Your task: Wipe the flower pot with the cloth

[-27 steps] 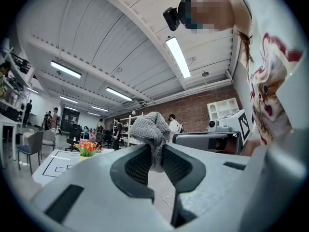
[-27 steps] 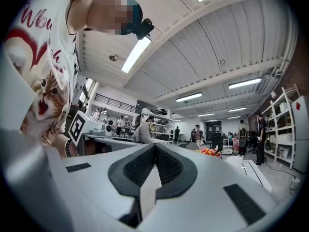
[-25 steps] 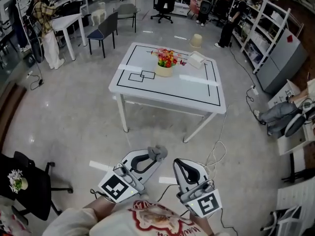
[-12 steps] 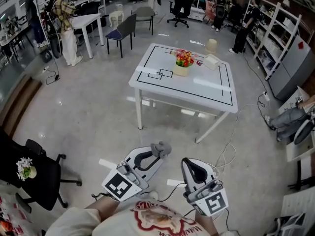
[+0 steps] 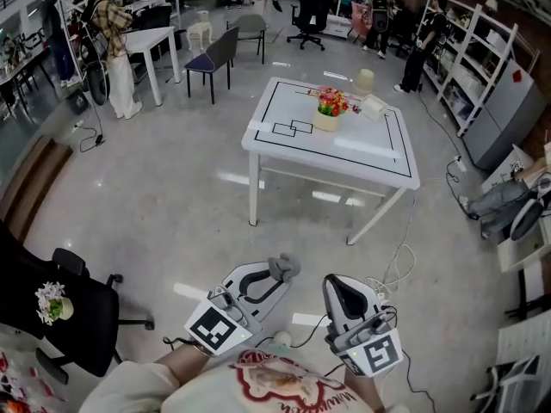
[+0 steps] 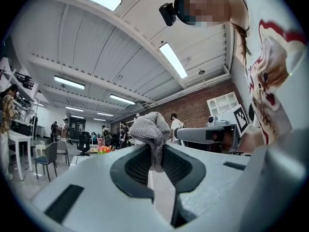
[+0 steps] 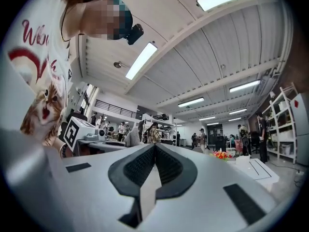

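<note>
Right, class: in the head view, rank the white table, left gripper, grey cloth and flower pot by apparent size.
1. white table.
2. left gripper, though nearness to the camera inflates it.
3. grey cloth and flower pot look alike: unranked.

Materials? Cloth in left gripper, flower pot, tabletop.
Cloth: grey knit textile, matte; looped ribbed texture shows and it bunches softly.
Flower pot: cream, smooth, possibly ceramic or plastic; too small to tell.
Table: white, faintly glossy top, probably laminate or painted board; it catches pale reflections, black lines marked on it.
</note>
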Available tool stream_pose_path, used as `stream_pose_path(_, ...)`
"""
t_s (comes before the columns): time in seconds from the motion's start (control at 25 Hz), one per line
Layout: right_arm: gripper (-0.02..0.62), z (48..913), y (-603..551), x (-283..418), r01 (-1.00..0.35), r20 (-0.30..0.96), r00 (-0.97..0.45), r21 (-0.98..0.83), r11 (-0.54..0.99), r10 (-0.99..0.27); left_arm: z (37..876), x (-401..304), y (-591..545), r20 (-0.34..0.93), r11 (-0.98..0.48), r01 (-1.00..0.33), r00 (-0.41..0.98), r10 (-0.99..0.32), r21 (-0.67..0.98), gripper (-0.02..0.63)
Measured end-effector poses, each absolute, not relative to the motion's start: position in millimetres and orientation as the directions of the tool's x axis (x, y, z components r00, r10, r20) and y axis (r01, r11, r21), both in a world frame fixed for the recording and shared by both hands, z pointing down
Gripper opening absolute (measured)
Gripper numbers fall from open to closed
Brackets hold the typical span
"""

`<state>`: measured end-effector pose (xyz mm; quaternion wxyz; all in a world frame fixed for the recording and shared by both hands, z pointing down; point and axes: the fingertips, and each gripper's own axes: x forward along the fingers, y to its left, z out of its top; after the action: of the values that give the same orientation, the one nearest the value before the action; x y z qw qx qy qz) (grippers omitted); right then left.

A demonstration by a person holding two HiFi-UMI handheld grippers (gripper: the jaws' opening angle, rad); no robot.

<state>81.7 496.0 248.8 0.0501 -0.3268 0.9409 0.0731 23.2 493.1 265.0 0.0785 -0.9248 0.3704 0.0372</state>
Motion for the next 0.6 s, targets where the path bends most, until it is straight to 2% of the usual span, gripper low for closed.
stream_pose_path(0.2,0.000,251.8,519.5,62.3,-0.727,-0.148,-0.686,0.161,0.667,-0.712,274.7,-30.4,520.6,-0.128,-0.698,-0.696,0.717,-0.685,-0.168,0.043)
stream_pose_path(0.36,0.000,253.8,552.6,39.0,-0.823,-0.171,-0.568,0.114,0.557,-0.805,281.3,-55.9,547.5,-0.071,-0.772,-0.627,0.779,-0.623,-0.103,0.042)
stream_pose_path(0.6,0.000,249.1,589.3,26.2,-0.797,-0.155,-0.604,0.113,0.593,-0.782,271.6,-53.3,576.0,-0.098,-0.772,-0.625,0.781,-0.617,-0.115,0.042)
